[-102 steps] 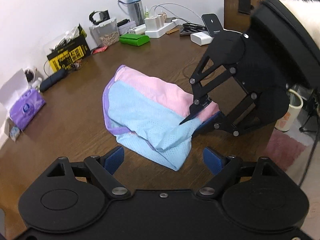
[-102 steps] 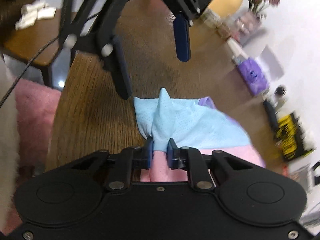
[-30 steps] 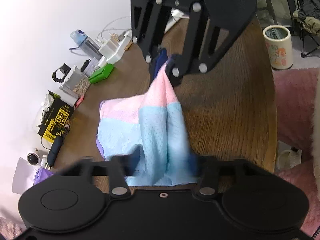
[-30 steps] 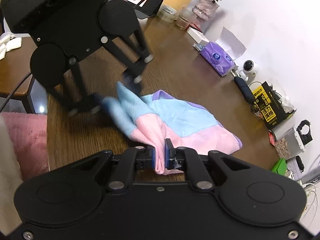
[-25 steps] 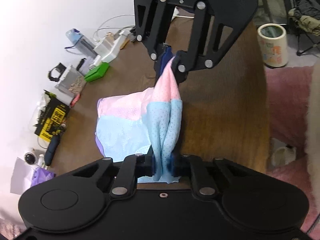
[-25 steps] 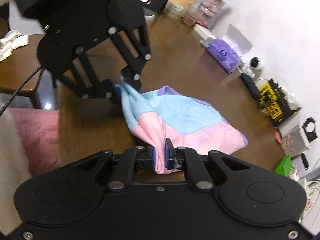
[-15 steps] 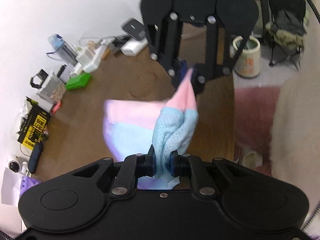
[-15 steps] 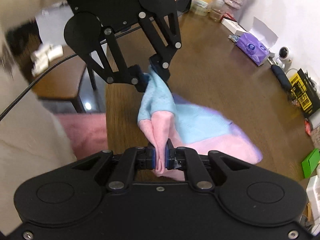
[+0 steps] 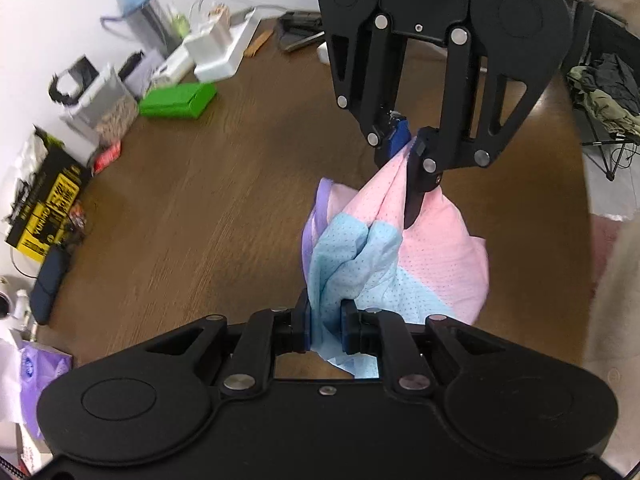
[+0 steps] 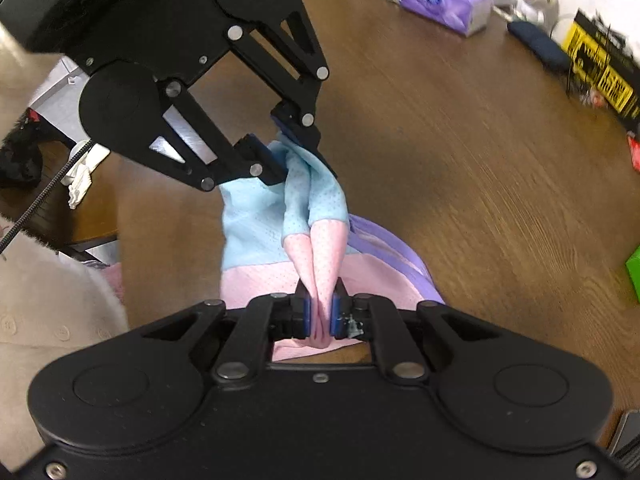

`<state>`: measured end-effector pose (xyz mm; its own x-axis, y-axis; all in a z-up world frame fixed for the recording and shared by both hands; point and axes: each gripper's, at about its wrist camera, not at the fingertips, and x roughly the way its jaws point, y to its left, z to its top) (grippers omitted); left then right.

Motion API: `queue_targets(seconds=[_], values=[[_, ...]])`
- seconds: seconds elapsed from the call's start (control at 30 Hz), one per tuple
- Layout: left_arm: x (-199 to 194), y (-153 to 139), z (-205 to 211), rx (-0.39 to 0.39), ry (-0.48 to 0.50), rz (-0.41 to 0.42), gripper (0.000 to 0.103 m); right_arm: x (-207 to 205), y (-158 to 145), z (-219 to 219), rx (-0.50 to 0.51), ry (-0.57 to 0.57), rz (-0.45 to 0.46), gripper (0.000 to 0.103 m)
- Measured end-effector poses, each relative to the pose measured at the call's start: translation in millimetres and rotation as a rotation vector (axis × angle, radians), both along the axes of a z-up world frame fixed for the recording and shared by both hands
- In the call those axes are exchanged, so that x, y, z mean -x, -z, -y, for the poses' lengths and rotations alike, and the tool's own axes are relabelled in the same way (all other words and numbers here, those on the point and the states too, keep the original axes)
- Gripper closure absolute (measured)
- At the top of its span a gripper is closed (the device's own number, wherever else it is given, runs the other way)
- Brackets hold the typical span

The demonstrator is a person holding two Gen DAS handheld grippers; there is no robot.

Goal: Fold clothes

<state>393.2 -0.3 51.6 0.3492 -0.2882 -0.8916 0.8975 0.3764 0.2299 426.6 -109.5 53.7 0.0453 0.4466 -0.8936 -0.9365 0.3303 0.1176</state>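
A mesh garment (image 9: 416,248) in pink, light blue and purple hangs between my two grippers above the brown wooden table (image 9: 192,216). My left gripper (image 9: 325,330) is shut on a bunch of its light blue part. My right gripper (image 10: 320,314) is shut on a fold of its pink part (image 10: 320,264). In the left wrist view the right gripper (image 9: 406,148) pinches the pink corner from above. In the right wrist view the left gripper (image 10: 280,160) grips the blue end. The rest of the garment droops below, its purple edge (image 10: 392,256) showing.
Along the wall stand a green box (image 9: 176,100), a white power strip (image 9: 224,52), a water bottle (image 9: 140,12), a yellow-black box (image 9: 44,204) and a purple tissue pack (image 10: 444,4). A pink rug (image 9: 604,248) and a cream sleeve (image 10: 48,304) lie beyond the table's edge.
Both grippers have lifted the garment off the table and carried it toward the table's near edge. The left gripper closed on the blue part about a second ago; the cloth now hangs bunched.
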Motion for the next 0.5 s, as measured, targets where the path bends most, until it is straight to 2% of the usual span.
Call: queue_targets(seconds=[0.07,0.2,0.27,0.33,0.37,0.4,0.43,0.47,0.5], values=[[-16.3,8.3,-2.5,0.002,-0.009,-0.038,0.089,-11.0,4.1,-3.6,0.011,-0.005,-0.019,0.09],[-34.9,18.7,-6.7,0.008,-0.027,-0.063,0.088,-34.0,15.0,-6.3,0.023,0.001,-0.049,0.09],[-43.1,22.9,-8.5,0.01,-0.043,-0.059,0.078,-39.0,18.8,-6.6,0.023,0.013,-0.052,0.09],[-49.6,25.8,-11.8,0.012,-0.07,-0.047,0.054,-46.7,22.9,-6.4,0.014,0.023,-0.053,0.086],[-51.7,26.5,-13.7,0.013,-0.081,-0.032,0.047,-48.0,23.2,-5.6,0.005,0.031,-0.045,0.081],[-53.0,27.1,-16.5,0.015,-0.088,-0.01,0.037,-51.1,23.7,-3.7,-0.015,0.051,-0.026,0.068],[-53.9,27.3,-20.1,0.019,-0.1,0.008,0.032,-53.7,23.5,-1.0,-0.033,0.076,-0.002,0.051],[-53.7,27.0,-20.8,0.021,-0.104,0.012,0.031,-53.6,22.3,1.9,-0.047,0.096,0.026,0.038],[-52.2,25.7,-26.2,0.032,-0.117,0.031,0.03,-50.7,20.4,5.8,-0.064,0.113,0.062,0.02]])
